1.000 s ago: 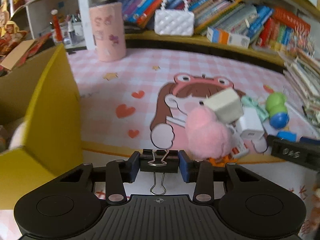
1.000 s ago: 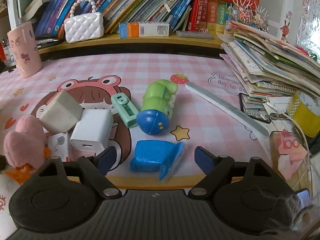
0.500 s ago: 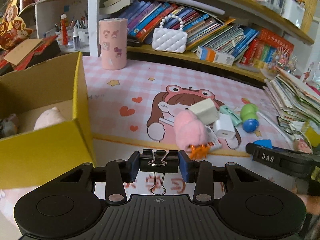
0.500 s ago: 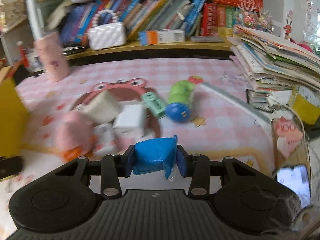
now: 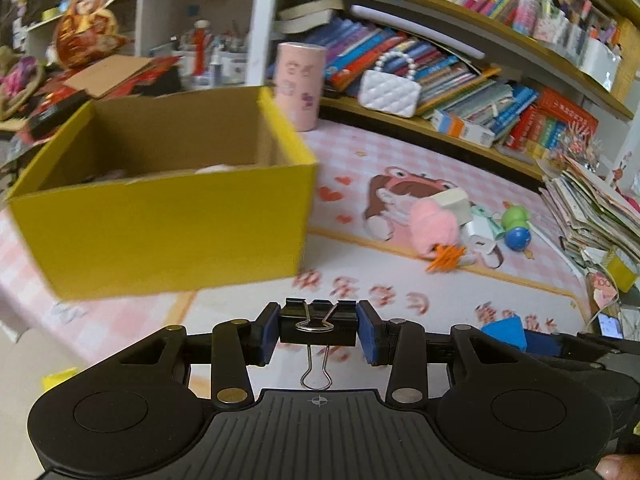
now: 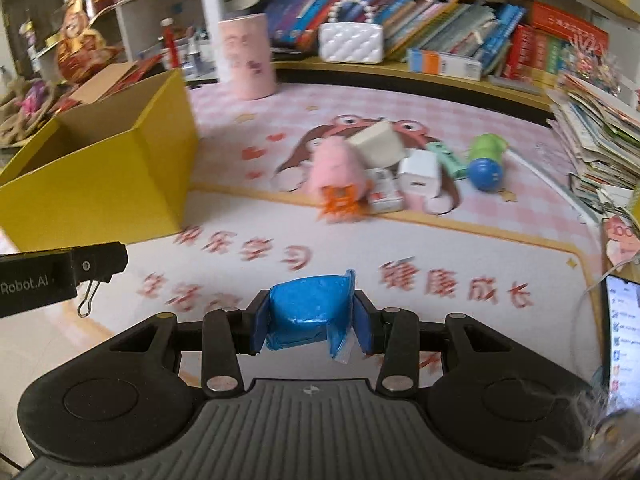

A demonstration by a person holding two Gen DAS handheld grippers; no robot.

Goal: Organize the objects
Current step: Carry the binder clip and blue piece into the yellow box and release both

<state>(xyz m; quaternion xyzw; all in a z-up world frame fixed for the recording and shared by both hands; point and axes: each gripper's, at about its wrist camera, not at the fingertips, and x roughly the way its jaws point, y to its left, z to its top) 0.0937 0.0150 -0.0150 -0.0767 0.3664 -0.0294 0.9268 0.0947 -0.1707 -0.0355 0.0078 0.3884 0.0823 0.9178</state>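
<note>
My left gripper point(image 5: 318, 330) is shut on a black binder clip point(image 5: 318, 326), held above the mat in front of the open yellow box point(image 5: 160, 216). My right gripper point(image 6: 310, 320) is shut on a blue packet point(image 6: 308, 312), held above the mat; the packet also shows in the left wrist view point(image 5: 504, 330). The left gripper and its clip show at the left edge of the right wrist view point(image 6: 60, 280). On the mat lie a pink plush toy point(image 6: 338, 166), white chargers point(image 6: 420, 172), a beige block point(image 6: 378, 146), a mint item point(image 6: 446, 158) and a green-blue toy point(image 6: 486, 160).
A pink cylinder point(image 5: 300, 84) and a white quilted purse point(image 5: 390, 88) stand at the back by the bookshelf. A stack of papers point(image 6: 600, 140) is at the right. A phone point(image 6: 622, 332) lies at the right edge. Something pale lies inside the box.
Both grippers have drawn back and swung left toward the yellow box. The right gripper closed on the blue packet and lifted it. The left still holds the clip.
</note>
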